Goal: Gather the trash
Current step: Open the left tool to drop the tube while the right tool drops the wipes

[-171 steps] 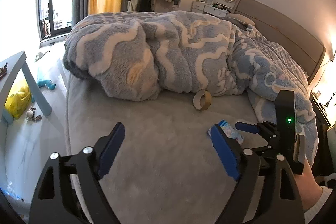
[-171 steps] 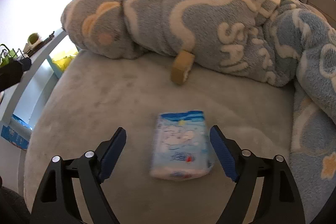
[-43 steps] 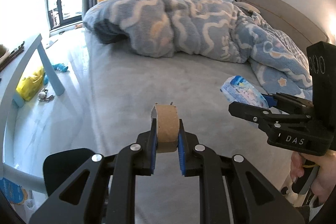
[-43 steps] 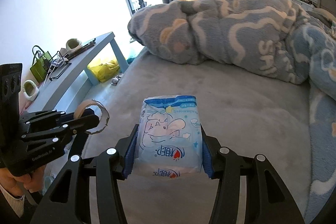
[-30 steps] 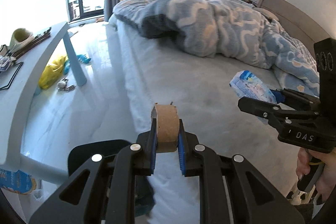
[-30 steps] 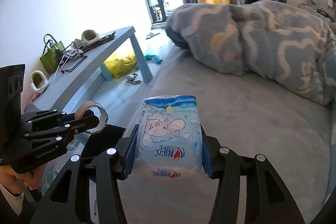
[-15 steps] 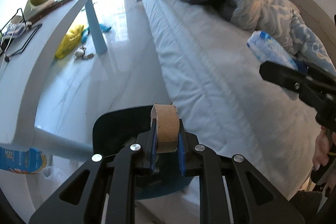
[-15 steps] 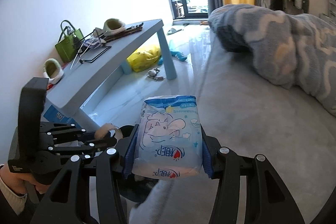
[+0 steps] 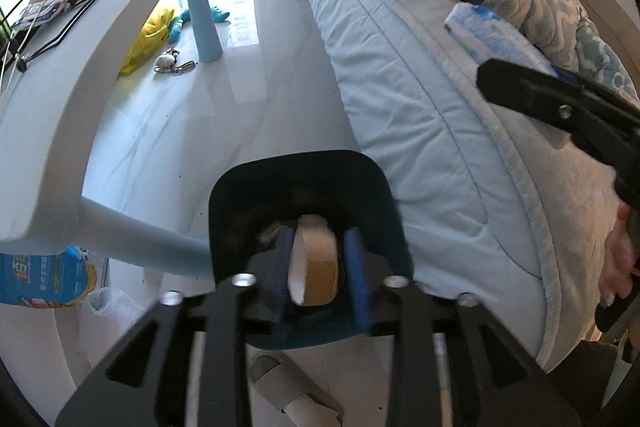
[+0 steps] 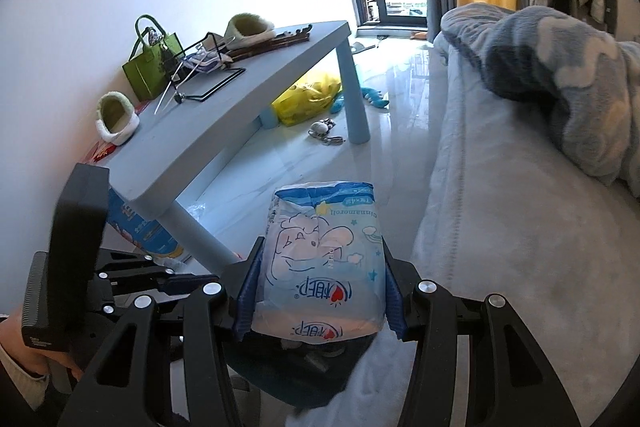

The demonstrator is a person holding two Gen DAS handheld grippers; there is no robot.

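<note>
While the left gripper [image 9: 320,267] is hanging over the dark bin [image 9: 360,167] on the floor beside the bed [image 9: 420,99], its jaws are opening around the cardboard tape roll [image 9: 314,267]. The roll is tilting between the blue pads [image 9: 354,267], with a gap showing on its right side, so it looks to be coming loose above the bin's mouth. Further right, the right gripper [image 10: 320,291] is gripping the tissue pack [image 10: 324,267] snugly by its two long sides and carrying it near the bin, whose edge is showing just beneath the pack.

The roll is sitting close to the bin's near rim, so it is probably at risk of clipping that edge and rolling off across the glossy floor, towards the grey slipper [image 9: 288,391] lying just beside the bin. The two tools are also crowding the same small opening, so they could knock together. The soft pack may be bulging out of the grip if the squeeze eases early.

The pack is showing a cartoon figure, the word "Cinnamoroll", a red heart logo with Chinese characters I cannot make out, and "OPEN" along its seam.
</note>
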